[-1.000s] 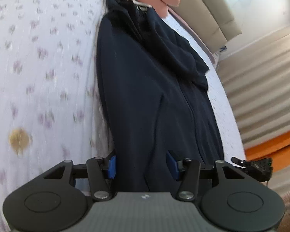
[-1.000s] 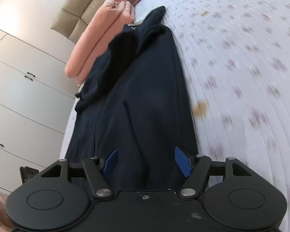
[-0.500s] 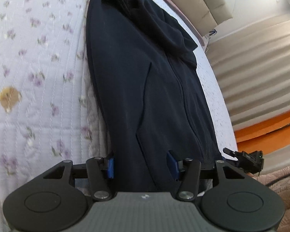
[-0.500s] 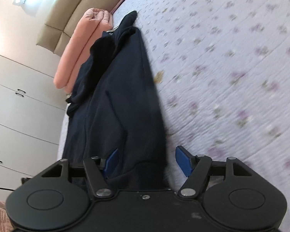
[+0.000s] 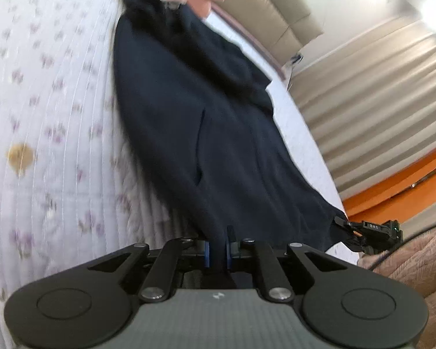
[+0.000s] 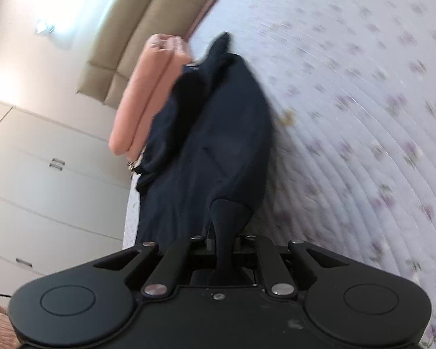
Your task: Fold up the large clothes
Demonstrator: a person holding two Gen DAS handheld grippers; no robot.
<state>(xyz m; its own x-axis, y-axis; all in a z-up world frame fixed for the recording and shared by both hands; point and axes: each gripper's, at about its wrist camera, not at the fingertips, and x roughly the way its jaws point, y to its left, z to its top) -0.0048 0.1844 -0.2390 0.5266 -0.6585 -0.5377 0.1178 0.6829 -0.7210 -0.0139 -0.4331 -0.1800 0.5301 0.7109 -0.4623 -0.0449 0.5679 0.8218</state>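
Both pairs of fingers are pinched tight on the near hem of the dark jacket (image 5: 206, 133): the left gripper (image 5: 217, 251) at one corner, the right gripper (image 6: 223, 241) at the other. It lies lengthwise on the flowered bedspread (image 5: 52, 116), already narrowed, sleeves apparently tucked in. Carrying the hem toward the collar, by the pink blanket (image 6: 148, 93), looks still undone.
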